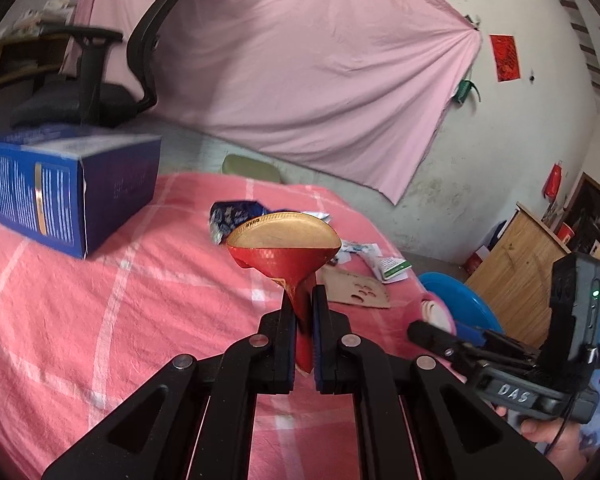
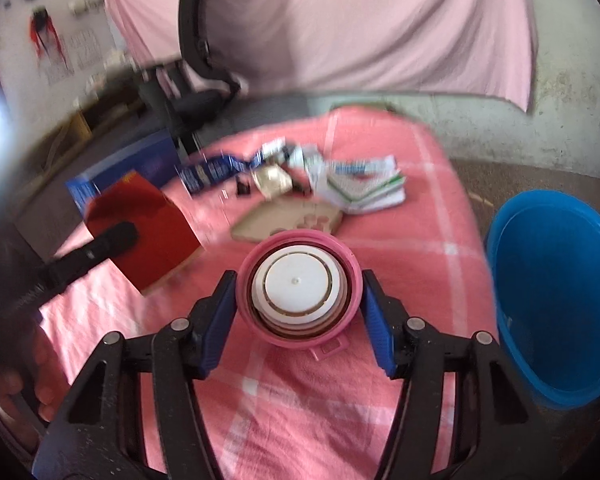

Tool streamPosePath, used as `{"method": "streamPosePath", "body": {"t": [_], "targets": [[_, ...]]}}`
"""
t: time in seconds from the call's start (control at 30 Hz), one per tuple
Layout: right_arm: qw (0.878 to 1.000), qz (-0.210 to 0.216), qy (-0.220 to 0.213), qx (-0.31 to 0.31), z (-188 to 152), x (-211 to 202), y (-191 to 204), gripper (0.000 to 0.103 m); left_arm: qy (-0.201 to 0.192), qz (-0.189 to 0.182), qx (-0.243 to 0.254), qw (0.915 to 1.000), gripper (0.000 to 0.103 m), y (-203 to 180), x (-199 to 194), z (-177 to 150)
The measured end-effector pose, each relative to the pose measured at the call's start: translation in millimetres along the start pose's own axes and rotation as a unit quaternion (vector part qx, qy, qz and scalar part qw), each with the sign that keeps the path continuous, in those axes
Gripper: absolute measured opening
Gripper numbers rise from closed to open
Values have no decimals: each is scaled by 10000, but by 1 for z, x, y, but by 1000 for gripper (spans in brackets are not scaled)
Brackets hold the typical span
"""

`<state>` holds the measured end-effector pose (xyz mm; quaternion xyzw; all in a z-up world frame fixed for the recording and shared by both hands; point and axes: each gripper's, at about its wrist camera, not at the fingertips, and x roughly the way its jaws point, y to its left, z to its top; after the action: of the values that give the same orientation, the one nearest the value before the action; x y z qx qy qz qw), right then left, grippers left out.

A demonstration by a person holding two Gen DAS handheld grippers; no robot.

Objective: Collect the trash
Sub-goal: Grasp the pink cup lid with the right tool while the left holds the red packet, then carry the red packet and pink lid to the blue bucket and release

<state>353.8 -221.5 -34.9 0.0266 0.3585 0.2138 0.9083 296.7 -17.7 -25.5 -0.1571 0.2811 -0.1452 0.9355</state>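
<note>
My left gripper (image 1: pixel 303 294) is shut on a squashed red carton with a gold inside (image 1: pixel 284 244), held above the pink checked cloth (image 1: pixel 100 300); the carton also shows in the right wrist view (image 2: pixel 144 224). My right gripper (image 2: pixel 300 284) is shut on a pink round lid with a white centre (image 2: pixel 298 288), its blue pads touching the rim on both sides. Loose trash lies beyond: a blue wrapper (image 2: pixel 212 170), white and green paper packets (image 2: pixel 360 188), a brown cardboard piece (image 2: pixel 288 218). A blue bucket (image 2: pixel 556 292) stands at the right.
A dark blue box (image 1: pixel 64 188) lies at the cloth's left end. A black office chair (image 1: pixel 100 80) stands behind it. A pink sheet (image 1: pixel 300 72) hangs on the back wall. A wooden cabinet (image 1: pixel 512 260) stands at the far right.
</note>
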Motion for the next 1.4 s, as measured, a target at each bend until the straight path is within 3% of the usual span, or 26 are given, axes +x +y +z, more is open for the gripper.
{"method": "streamPosePath", "body": {"t": [0.17,0.33,0.53,0.67,0.87,1.13,1.4], "targets": [[9952,-203,-954,-30,-1,-51,-7,75,-463,-159,517,9975,4,-37,-13,8],[9811,-683,-1808,-99,7,-107,-27,75,-856,-515,941,9905,4,-90,-15,22],[9614,-1387,-2377,-41,15,-155,-64,75,-783,-1161,1418,9799,4,-166,13,32],[9564,-1770,-2315,175,13,-162,-99,75,-325,-1558,1464,9764,5,-204,50,31],[9573,-2064,-1946,550,-1,-151,-141,75,425,-1790,1467,9719,5,-236,104,18],[9620,-2111,-1438,961,-24,-125,-180,75,1280,-1636,1353,9688,5,-251,150,13],[9624,-2110,-1109,1304,-28,-97,-203,76,1706,-1382,1216,9680,7,-244,175,6]]}}
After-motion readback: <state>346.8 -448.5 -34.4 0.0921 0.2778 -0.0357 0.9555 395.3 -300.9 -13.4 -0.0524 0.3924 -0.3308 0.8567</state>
